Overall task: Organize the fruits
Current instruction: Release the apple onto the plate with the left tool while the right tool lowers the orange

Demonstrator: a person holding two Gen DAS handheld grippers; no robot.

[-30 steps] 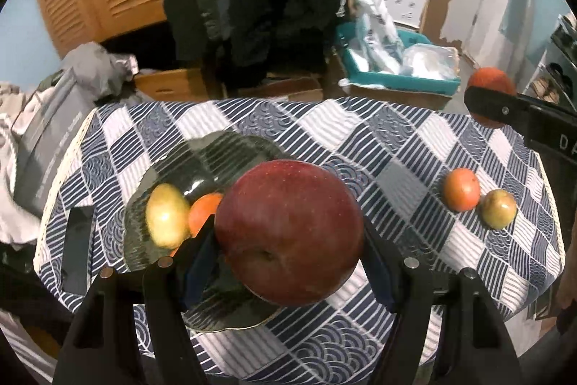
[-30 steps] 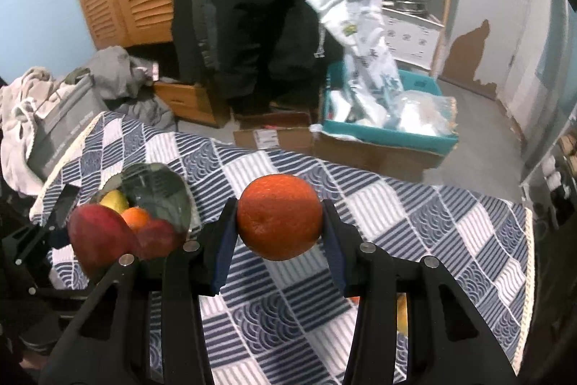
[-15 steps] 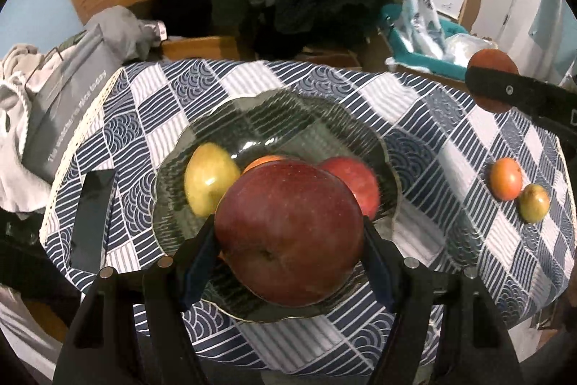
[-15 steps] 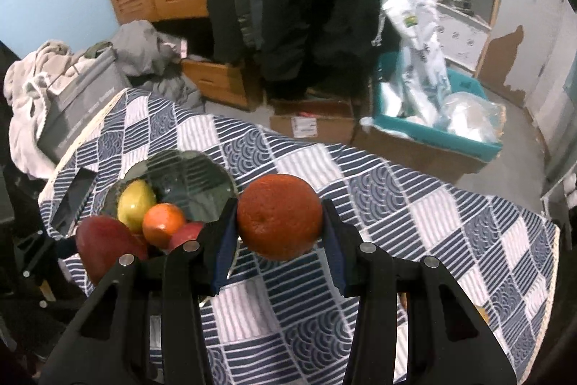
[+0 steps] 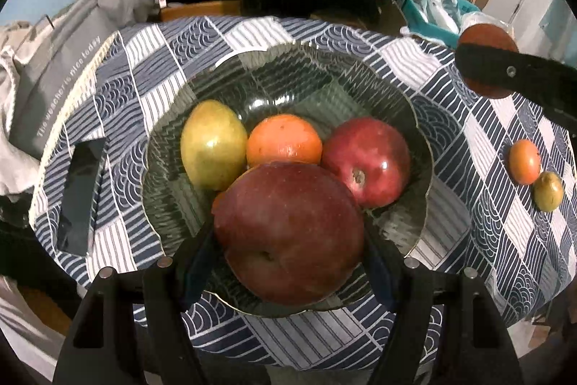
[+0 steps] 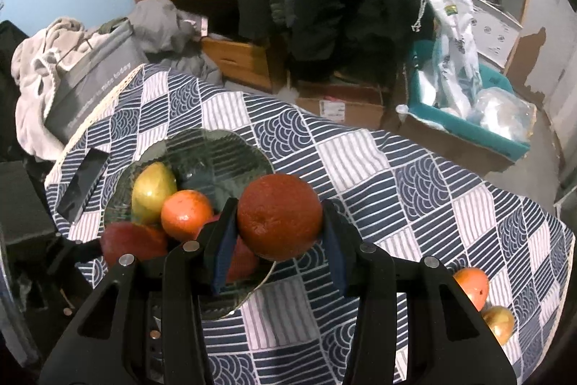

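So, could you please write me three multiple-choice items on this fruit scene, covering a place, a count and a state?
1. Where is the black phone?
A. in the bowl
B. on the cloth, left of the bowl
C. in the teal bin

2. How many fruits lie loose in the glass bowl?
A. one
B. three
C. five

3. What does the right gripper hold?
A. an orange
B. nothing
C. a phone

Answers:
1 B, it lies flat beside the bowl's left rim.
2 B, a yellow-green fruit, a small orange fruit and a red apple.
3 A, its jaws clamp the orange.
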